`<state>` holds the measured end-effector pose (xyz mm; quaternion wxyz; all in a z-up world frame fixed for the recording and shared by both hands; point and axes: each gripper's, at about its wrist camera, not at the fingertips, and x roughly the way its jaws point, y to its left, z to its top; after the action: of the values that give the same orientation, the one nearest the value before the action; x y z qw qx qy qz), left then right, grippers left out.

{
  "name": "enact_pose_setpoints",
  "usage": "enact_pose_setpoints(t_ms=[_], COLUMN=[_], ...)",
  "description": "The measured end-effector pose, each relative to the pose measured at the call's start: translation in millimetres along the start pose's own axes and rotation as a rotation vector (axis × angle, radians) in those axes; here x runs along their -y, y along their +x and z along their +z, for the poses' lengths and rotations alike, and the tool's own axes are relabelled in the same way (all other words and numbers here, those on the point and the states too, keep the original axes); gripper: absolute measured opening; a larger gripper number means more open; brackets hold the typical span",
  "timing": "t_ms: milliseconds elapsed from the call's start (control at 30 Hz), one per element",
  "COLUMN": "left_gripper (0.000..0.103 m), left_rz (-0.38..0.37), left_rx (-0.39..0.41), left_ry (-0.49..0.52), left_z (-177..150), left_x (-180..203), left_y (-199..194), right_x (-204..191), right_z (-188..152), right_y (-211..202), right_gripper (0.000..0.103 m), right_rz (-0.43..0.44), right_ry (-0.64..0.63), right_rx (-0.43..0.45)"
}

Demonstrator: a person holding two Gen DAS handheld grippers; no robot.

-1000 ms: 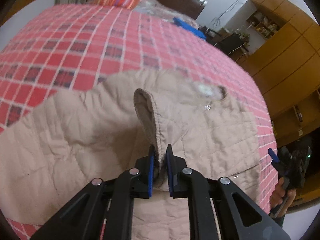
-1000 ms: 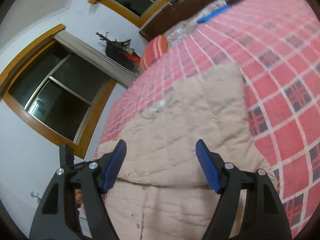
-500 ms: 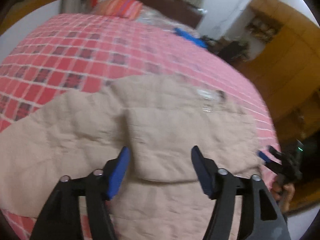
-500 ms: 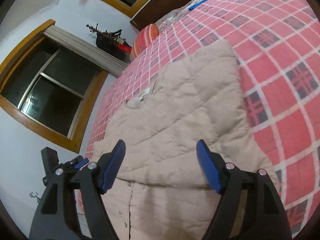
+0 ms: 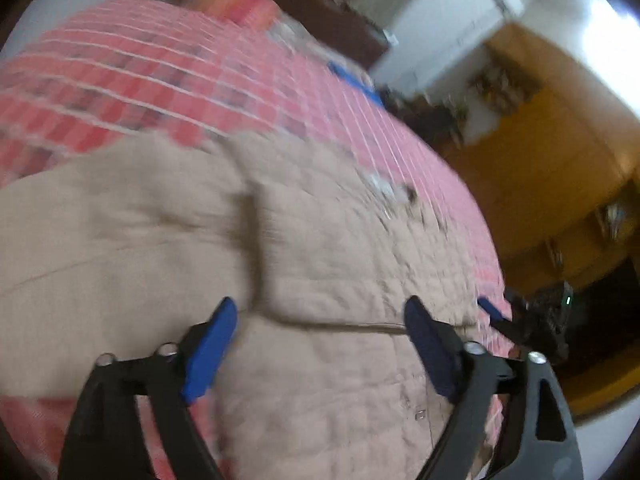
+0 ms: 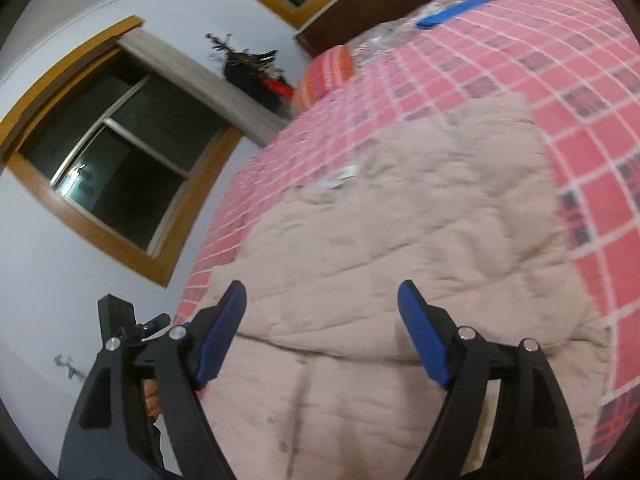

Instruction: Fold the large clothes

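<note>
Bed [image 6: 592, 92] with red checked cover; beige quilted jacket [image 6: 400, 240] spread flat across near part, one sleeve folded over body; striped orange pillow [image 6: 326, 74] at far end by dark headboard [image 6: 372, 4]; blue flat object [image 6: 450, 12] near pillow, kind unclear

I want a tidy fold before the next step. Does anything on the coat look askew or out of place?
Nothing looks damaged. The beige quilted coat lies on the checked bedspread with both sleeves folded in. A white tag sticks out at the collar. Both hand-held grippers, left and right, are open above it.
</note>
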<state>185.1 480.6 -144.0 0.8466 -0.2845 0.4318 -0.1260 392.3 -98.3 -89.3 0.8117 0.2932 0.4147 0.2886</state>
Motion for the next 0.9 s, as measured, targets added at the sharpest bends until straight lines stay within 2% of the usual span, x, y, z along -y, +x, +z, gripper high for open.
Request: enact_pose_setpoints(t_ms=[100,167,267,400,467,600,667,833,867,900], left_gripper=[0.093,0.093,0.093,0.093,0.093,0.093,0.093,0.09,0.077,0.051], left_rz=[0.045,0.114,0.179,0.205,0.245,0.245,0.25,0.261,0.267,0.271], left_rx=[0.08,0.13,0.205,0.251,0.259,0.258,0.252,0.322,0.316,0.302], left_ry=[-0.141,-0.205,-0.323,-0.45,-0.501,-0.579,-0.592,-0.608,-0.625,-0.636], left_z=[-12,-22,-36,-55,-61,-69,-68,-59,-59,-58], left_x=[-59,-95,-151,-203,-221,-255,-264,-274,-277,-281], left_y=[-55,-93,-147,-188,-196,-198,-189,-185,-184,-182], right_x=[-13,-22,-32,-33,-35,-32,-31,-32,-31,-30], right_z=[-7,-9,-11,-13,-16,-16,-14,-11,-11,-11], right_y=[13,26,38,47,49,48,45,37,36,35], right_gripper=[0.078,0.079,0.08,0.081,0.081,0.081,0.082,0.084,0.084,0.084], right_rz=[0.029,0.044,0.065,0.096,0.094,0.086,0.086,0.075,0.073,0.071], right_ry=[-0.039,-0.065,-0.075,-0.06,-0.062,-0.049,-0.043,-0.048,-0.048,-0.047], right_rx=[-0.025,-0.05,-0.066,-0.071,-0.075,-0.075,-0.069,-0.052,-0.05,-0.049])
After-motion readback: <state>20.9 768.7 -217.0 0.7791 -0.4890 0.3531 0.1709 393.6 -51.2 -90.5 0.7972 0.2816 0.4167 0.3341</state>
